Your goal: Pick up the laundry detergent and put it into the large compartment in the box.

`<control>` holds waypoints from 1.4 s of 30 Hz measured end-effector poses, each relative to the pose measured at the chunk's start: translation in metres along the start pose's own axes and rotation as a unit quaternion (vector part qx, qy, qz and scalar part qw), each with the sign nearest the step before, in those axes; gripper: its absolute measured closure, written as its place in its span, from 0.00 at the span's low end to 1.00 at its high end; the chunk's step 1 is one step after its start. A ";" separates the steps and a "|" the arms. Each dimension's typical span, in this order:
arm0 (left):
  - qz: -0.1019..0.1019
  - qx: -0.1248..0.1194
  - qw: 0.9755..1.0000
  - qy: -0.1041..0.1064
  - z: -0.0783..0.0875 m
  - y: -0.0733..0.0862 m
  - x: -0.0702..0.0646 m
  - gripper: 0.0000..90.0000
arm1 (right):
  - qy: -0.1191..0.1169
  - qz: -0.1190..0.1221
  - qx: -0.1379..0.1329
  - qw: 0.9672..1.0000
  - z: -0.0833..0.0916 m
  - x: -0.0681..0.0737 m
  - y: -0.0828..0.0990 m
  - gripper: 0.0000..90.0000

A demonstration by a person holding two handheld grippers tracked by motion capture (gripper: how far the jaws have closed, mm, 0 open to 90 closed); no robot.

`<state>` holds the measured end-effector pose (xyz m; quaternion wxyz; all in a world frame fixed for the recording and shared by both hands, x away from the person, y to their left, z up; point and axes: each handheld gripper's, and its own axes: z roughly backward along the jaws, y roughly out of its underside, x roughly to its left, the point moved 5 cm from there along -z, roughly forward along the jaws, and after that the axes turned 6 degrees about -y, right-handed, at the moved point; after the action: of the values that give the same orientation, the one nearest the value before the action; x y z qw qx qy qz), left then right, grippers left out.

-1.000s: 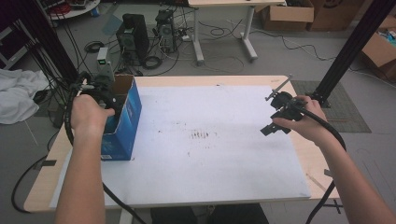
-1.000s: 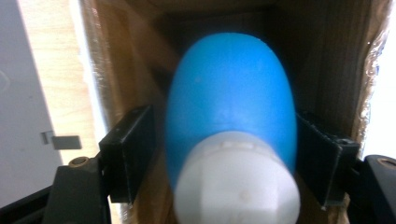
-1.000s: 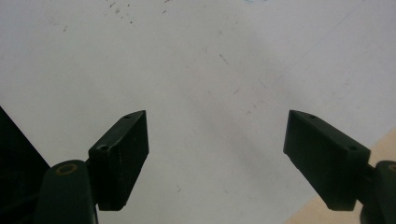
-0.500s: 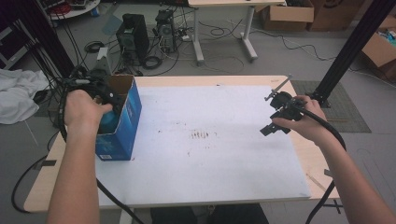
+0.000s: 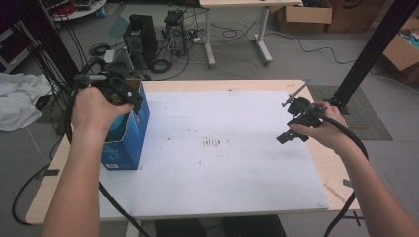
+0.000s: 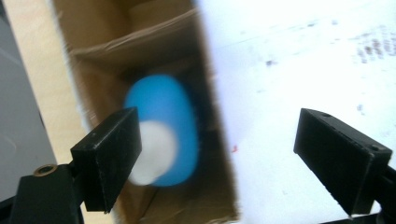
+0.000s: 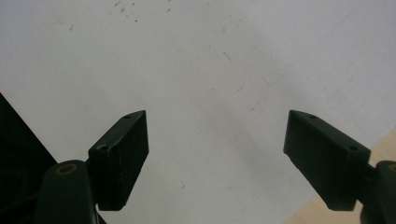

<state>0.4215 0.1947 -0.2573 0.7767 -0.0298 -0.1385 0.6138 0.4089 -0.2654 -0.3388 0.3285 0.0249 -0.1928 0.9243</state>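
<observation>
An open blue cardboard box (image 5: pixel 127 142) stands on the left of the table. Inside it lies a rounded blue object (image 6: pixel 164 116) with a white patch, blurred. My left gripper (image 5: pixel 128 101) hangs just above the box mouth. In the left gripper view, my left gripper (image 6: pixel 217 128) has just been opening its jaws. They stand wide apart and touch nothing, with the blue object below and behind the left one. My right gripper (image 5: pixel 287 131) hovers open over the right part of the white sheet (image 5: pixel 222 168). The right gripper view shows my right gripper (image 7: pixel 215 135) with nothing between its jaws.
The sheet covers most of a wooden table (image 5: pixel 323 163). A black post (image 5: pixel 375 54) rises at the table's far right corner. On the floor behind are computer towers (image 5: pixel 141 39), cables and cardboard boxes (image 5: pixel 301 17). White cloth (image 5: pixel 17 101) lies at the left.
My left hand has risen out of the box mouth, toward the box's far end. The right hand has not moved.
</observation>
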 end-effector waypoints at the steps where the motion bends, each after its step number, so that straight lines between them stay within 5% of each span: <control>1: -0.009 -0.004 1.000 0.004 0.001 -0.001 -0.005 0.17 | 0.000 0.001 -0.002 1.000 0.000 0.000 0.000 0.25; 9: -0.076 -0.031 0.996 0.031 0.007 -0.007 -0.055 0.17 | 0.000 0.000 0.000 1.000 0.002 -0.002 -0.001 0.25; 18: -0.145 -0.051 0.986 0.058 0.001 -0.005 -0.106 0.17 | 0.005 -0.009 0.002 1.000 0.004 -0.007 0.004 0.25; 25: -0.188 -0.045 0.979 0.063 -0.012 0.000 -0.139 0.17 | 0.007 -0.013 0.002 1.000 0.006 -0.008 0.005 0.25; 37: -0.251 -0.023 0.965 0.069 -0.040 0.014 -0.182 0.17 | 0.010 -0.017 0.006 1.000 0.006 -0.010 0.003 0.24; 42: -0.267 -0.014 0.961 0.065 -0.050 0.017 -0.193 0.17 | 0.009 -0.015 0.007 1.000 0.006 -0.009 0.002 0.24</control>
<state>0.3774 0.0194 -0.3432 0.9191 -0.0425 -0.0998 0.3789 0.4141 -0.2742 -0.3353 0.3443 0.0215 -0.1829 0.9206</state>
